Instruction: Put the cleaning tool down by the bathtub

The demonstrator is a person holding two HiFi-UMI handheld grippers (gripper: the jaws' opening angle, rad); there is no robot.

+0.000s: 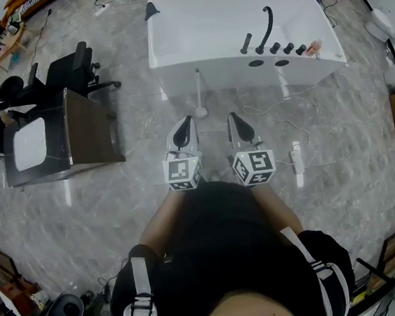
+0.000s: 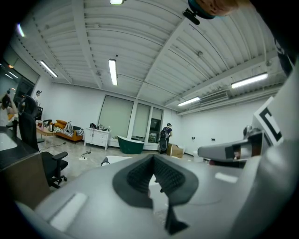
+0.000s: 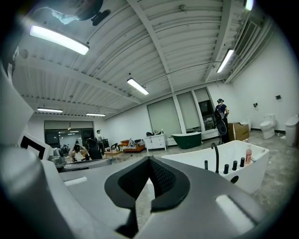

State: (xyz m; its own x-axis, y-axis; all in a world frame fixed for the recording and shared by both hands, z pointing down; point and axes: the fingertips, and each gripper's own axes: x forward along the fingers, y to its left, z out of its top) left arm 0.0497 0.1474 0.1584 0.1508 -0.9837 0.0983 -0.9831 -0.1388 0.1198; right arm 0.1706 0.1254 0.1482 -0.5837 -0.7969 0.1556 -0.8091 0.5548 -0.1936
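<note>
- Since neither pair of tongs carries anything, the set-down step is judged finished. The left tongs (image 1: 184, 128) and right tongs (image 1: 236, 124) are each closed pad to pad with nothing between. They are held side by side in front of the person and aimed at the bathtub (image 1: 173, 59).
- Cleaning tool (image 1: 198, 90): a white long-handled item with a round foot. It stands on the floor by the near wall of the bathtub, and its handle appears to rest against that wall. It is just ahead of the left tongs and apart from them.
- Next move, as judged: draw both tongs back without brushing the handle, which looks easy to topple.
- Count at the tub: one bathtub, one cleaning tool, one curved black spout (image 1: 266, 27), four black knobs (image 1: 288, 48) beside it, one pinkish bottle (image 1: 314, 49) on the rim.
- Count elsewhere: one white corded object (image 1: 296, 159) on the floor right of the right tongs, identity unclear. One dark cabinet (image 1: 89, 126) and one black office chair (image 1: 72, 69) stand well apart at left.
</note>
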